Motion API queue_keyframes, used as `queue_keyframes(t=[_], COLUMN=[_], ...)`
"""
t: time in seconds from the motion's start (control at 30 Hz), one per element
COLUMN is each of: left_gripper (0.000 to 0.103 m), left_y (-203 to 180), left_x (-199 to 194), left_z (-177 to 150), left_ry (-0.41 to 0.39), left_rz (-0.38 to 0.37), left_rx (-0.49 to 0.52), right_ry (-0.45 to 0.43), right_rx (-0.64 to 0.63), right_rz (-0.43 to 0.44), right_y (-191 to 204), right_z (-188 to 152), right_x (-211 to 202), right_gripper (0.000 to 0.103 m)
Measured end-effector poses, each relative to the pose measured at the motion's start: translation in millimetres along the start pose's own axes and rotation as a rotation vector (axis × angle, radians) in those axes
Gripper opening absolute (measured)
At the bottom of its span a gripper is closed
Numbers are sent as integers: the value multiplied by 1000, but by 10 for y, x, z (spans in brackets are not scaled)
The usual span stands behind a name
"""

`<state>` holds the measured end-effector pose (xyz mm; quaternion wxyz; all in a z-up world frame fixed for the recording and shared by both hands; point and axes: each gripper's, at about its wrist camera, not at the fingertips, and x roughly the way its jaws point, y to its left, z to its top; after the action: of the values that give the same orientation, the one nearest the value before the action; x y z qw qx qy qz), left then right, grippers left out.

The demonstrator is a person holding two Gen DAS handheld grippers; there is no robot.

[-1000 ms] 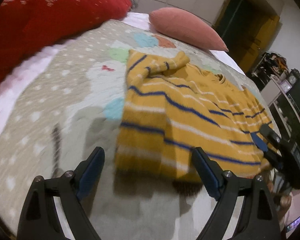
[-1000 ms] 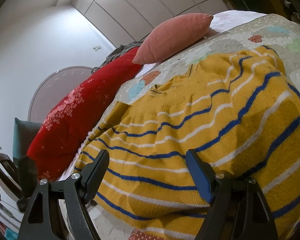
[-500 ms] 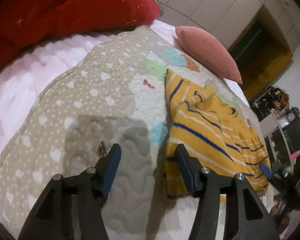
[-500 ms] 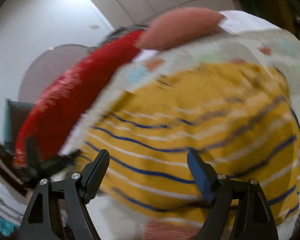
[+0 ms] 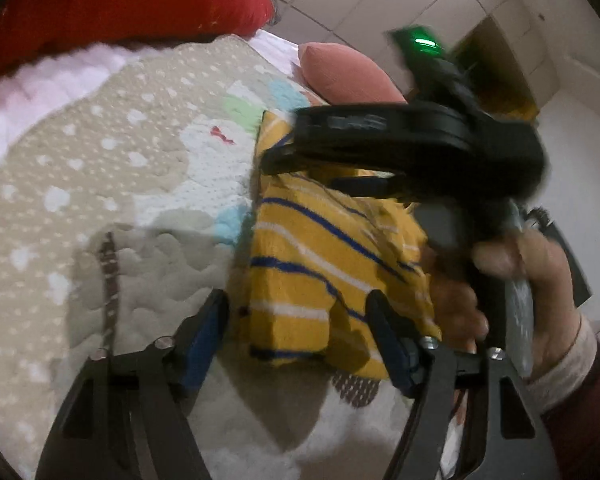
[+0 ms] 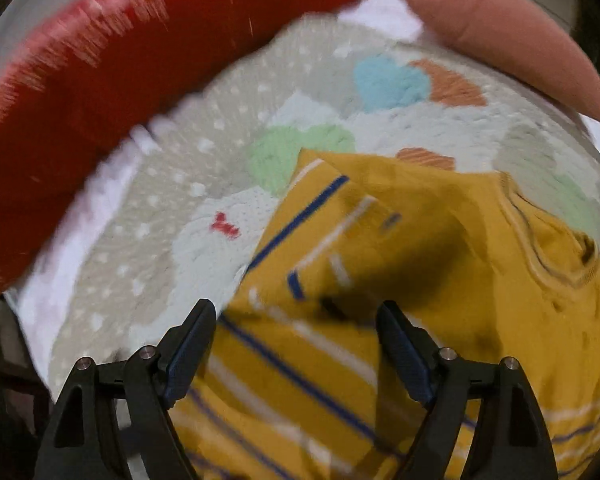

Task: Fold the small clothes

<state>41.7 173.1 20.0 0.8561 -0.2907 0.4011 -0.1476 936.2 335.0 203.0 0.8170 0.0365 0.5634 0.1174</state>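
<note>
Now, sweater [image 6: 440,280]: yellow striped, lying on the quilt [image 5: 100,168].
Left gripper [image 5: 300,332]: jaws spread, hem corner between, reopening slightly.
Right gripper [image 6: 296,344]: spread wide above sweater, just opening.

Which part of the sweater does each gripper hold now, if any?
Nothing is held. The left gripper and the right gripper are both open above the sweater.

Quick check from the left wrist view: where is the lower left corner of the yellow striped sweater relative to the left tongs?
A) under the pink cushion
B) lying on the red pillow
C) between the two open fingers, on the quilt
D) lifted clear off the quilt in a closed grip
C: the sweater lies flat on the quilt, its corner between the spread fingers of the left tongs, which do not pinch it.
</note>
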Motion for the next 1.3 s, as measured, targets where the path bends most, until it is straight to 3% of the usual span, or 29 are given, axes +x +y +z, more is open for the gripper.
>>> queue_keyframes(t=[0.07,0.2,0.27,0.33,0.43,0.53,0.6,0.67,0.83,1.03,1.13,1.3], left_gripper=[30,18,18,18,18,19,29,49,50,50,50,50], left_y=[36,80,44,-7,-159,-359,-486,-578,-684,-662,-737,-981], left_x=[47,87,67,34,-83,-349,-576,-739,-767,-466,-319,-231], left_z=[8,-12,-24,-21,-12,-5,-50,-121,-330,-533,-575,-618], left_ry=[6,7,3,1,-5,-33,-55,-69,-6,95,131,139], left_rz=[-24,-33,-30,-22,-7,-7,-29,-23,58,88,90,109], left_rx=[-35,-75,-71,-68,-40,-8,13,35,96,81,92,186], right_ry=[122,187,163,103,40,-47,-112,-174,-285,-325,-313,-349], right_rx=[-27,-141,-185,-222,-203,-108,-43,21,210,436,524,552], right_rz=[-58,-223,-264,-300,-273,-163,-111,-71,-17,-38,-19,-5], right_y=[71,354,468,572,506,209,-57,-339,-1374,-2529,-2842,-2960], right_z=[144,179,140,67,-26,-123,-207,-268,-765,-1572,-1894,-2093], right_x=[235,400,396,318,131,-244,-518,-787,-1379,-1588,-1451,-1413], right_gripper=[88,86,73,41,18,15,14,14,14,13,13,13])
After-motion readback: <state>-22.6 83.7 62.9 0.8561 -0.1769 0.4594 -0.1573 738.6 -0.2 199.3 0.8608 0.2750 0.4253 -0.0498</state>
